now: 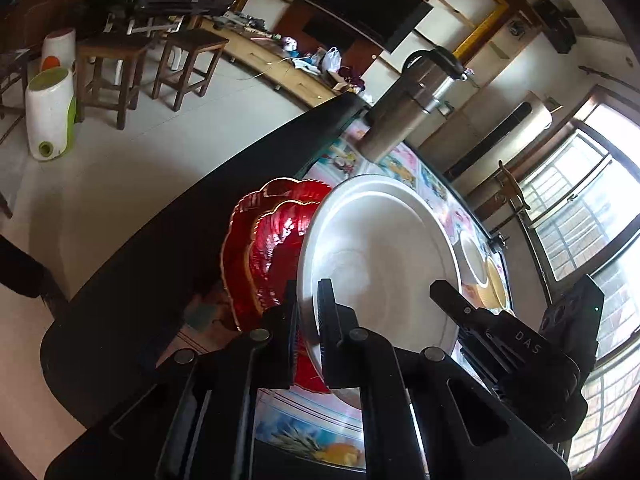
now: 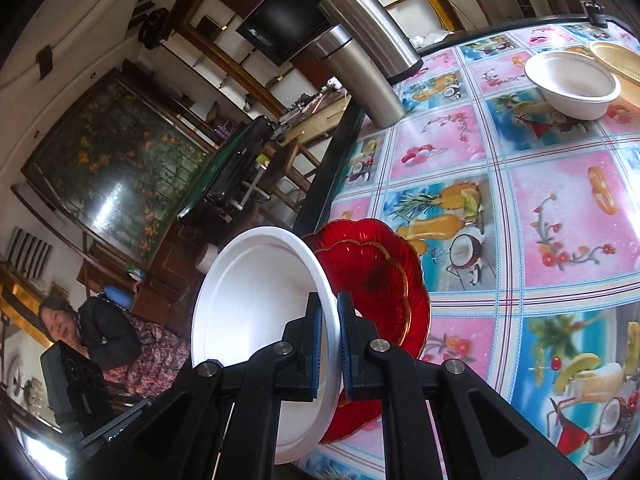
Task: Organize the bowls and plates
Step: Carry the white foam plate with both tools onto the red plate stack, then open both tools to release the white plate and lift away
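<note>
While the fruit-print table [image 2: 520,208] is carrying two stacked red plates [image 2: 372,276], both grippers are pinching the tilted white plate's [image 2: 256,296] rim just above them: left gripper [image 1: 308,304], right gripper [image 2: 330,312].

Two steel flasks [image 2: 360,56] on fruit-print tablecloth [image 2: 560,208]; wooden stools [image 1: 116,72] beyond.

The bench [image 2: 560,216], dark-edged and covered with a fruit-print cloth, is carrying two red scalloped dishes [image 2: 372,276] stacked near its edge. Two steel flasks [image 2: 360,76] are standing at the far edge. A white bowl [image 2: 572,84] is sitting touching a tan bowl [image 2: 616,60] farther along.
</note>
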`<action>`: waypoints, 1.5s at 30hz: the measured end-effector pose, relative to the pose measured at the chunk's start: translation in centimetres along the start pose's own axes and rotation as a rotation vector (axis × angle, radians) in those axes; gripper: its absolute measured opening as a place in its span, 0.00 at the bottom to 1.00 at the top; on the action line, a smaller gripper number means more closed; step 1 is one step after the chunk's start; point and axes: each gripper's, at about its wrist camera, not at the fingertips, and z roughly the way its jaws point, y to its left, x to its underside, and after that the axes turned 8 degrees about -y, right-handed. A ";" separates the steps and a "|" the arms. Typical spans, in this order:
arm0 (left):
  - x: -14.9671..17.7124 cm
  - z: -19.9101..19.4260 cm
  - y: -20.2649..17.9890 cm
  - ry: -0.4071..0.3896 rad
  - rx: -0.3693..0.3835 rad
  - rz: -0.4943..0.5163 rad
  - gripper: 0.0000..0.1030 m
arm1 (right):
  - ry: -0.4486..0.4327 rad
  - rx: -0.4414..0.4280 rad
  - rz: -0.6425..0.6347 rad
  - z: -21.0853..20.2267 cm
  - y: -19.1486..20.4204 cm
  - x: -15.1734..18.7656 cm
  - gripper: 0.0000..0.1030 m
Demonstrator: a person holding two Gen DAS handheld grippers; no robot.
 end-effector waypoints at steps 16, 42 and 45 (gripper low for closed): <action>-0.3 4.6 -0.1 0.019 -0.127 0.113 0.06 | 0.006 0.101 -0.077 3.7 -0.7 1.1 0.13; 10.8 -2.2 -14.4 -0.168 0.163 0.443 0.72 | -0.464 0.368 -0.049 -18.7 -18.4 -0.3 0.63; 13.1 0.3 -16.4 -0.046 0.201 0.460 0.72 | -0.511 0.380 -0.011 -21.1 -20.6 -0.5 0.69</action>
